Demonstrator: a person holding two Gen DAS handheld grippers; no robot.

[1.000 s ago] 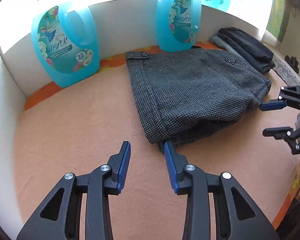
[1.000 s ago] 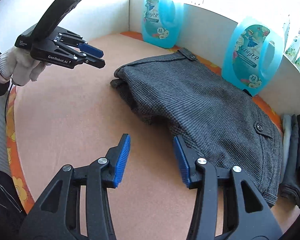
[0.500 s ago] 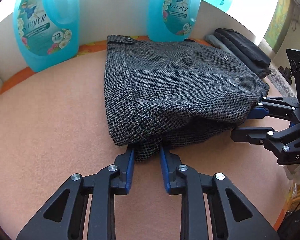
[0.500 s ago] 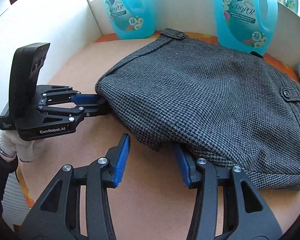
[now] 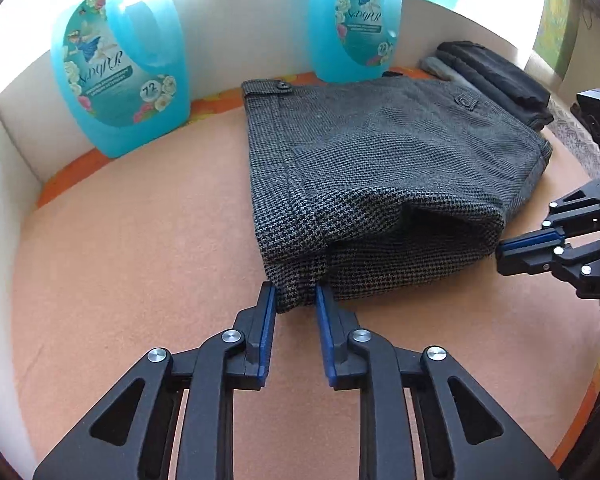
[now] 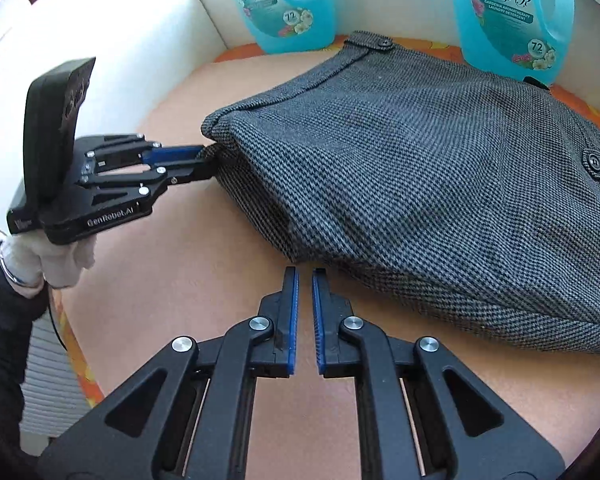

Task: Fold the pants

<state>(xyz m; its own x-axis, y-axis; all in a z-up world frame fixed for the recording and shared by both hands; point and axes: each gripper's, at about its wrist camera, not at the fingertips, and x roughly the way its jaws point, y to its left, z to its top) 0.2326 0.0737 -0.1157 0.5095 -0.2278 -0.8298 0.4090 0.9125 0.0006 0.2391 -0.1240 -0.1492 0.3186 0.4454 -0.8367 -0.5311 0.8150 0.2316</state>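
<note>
Grey houndstooth pants (image 5: 379,168) lie folded on the peach table cover (image 5: 140,260), waistband toward the back wall. My left gripper (image 5: 296,292) has the pants' near left corner between its blue pads; the cloth fills the gap, and the jaws are easing open a little. The right wrist view shows the same grip, left gripper (image 6: 208,158) on the pants (image 6: 419,168). My right gripper (image 6: 304,272) is shut, its tips at the pants' near edge with no cloth visible between the pads. From the left wrist view, the right gripper (image 5: 499,250) touches the fold's right end.
Two blue detergent bottles (image 5: 120,80) (image 5: 355,24) stand against the white back wall behind the pants. A stack of dark folded clothes (image 5: 495,76) lies at the back right. A white-gloved hand (image 6: 60,260) holds the left gripper. The table's orange edge runs close on the near side.
Both grippers came in from open table to the pants' near edge. The left closed on the near corner. The right jaws went from wide apart to shut and rolled.
</note>
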